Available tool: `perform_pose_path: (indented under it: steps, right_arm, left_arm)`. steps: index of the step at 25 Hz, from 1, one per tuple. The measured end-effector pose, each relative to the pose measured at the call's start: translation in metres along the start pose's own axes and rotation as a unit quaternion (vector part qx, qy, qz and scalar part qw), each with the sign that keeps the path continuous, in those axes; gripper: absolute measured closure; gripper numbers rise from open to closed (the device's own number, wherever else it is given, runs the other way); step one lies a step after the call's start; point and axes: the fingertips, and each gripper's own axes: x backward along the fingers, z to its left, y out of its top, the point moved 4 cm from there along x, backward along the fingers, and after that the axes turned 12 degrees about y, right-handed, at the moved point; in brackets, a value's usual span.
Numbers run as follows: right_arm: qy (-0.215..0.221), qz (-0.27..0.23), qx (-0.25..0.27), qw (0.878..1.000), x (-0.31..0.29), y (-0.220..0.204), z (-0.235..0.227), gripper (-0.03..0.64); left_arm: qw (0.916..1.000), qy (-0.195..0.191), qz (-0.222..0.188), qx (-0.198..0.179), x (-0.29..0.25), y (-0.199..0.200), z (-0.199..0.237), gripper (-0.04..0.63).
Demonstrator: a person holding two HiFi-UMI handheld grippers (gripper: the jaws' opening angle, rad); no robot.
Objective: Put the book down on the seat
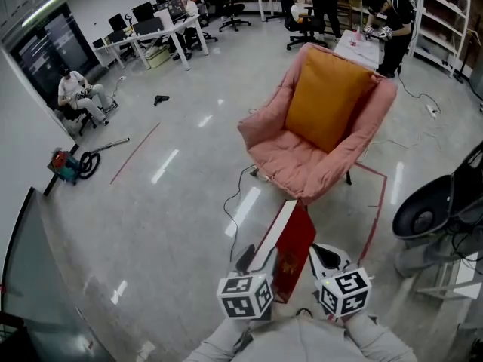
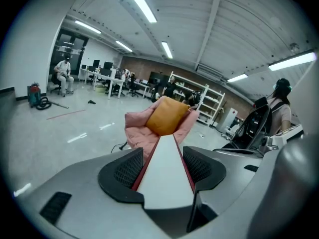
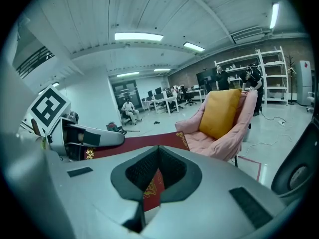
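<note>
The book (image 1: 293, 249) hangs in the air just short of the pink chair (image 1: 298, 170). The left gripper (image 2: 162, 166) has its jaws clamped across the pages, and the right gripper (image 3: 155, 178) pinches the cover. Reaching the seat and letting go look left to do.

Tongs (image 3: 158, 158) tight on red book (image 3: 141, 143)

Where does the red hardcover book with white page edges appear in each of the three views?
Head view: the red hardcover book is at bottom centre, below the chair.
Left gripper view: its white page edge runs up the centre, clamped between the jaws.
Right gripper view: its red cover lies left of centre and between the jaws.
Shared landmark: the pink padded chair with an orange cushion.
</note>
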Motion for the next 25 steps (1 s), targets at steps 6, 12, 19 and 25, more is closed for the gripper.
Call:
perform_pose_path:
  steps: [6,12,19,25]
  right_arm:
    - [0.000,-0.006,-0.011,1.000,-0.013,0.007,0.000,0.612]
    - [-0.012,-0.005,-0.017,1.000,-0.042,0.014,-0.003,0.612]
    - [-0.033,-0.006,-0.027,0.999,-0.082,0.026,-0.002,0.612]
    - [-0.058,-0.011,-0.037,0.998,-0.111,0.030,-0.004,0.612]
  left_arm:
    - [1.0000,-0.004,0.003,0.006,-0.007,0.009,0.011,0.337]
    - [0.9999,-0.010,0.008,0.006,-0.028,0.024,0.032,0.337]
    - [0.9993,-0.033,0.016,0.000,-0.058,0.049,0.061,0.337]
    - [0.9983,-0.051,0.025,-0.015,-0.086,0.061,0.082,0.337]
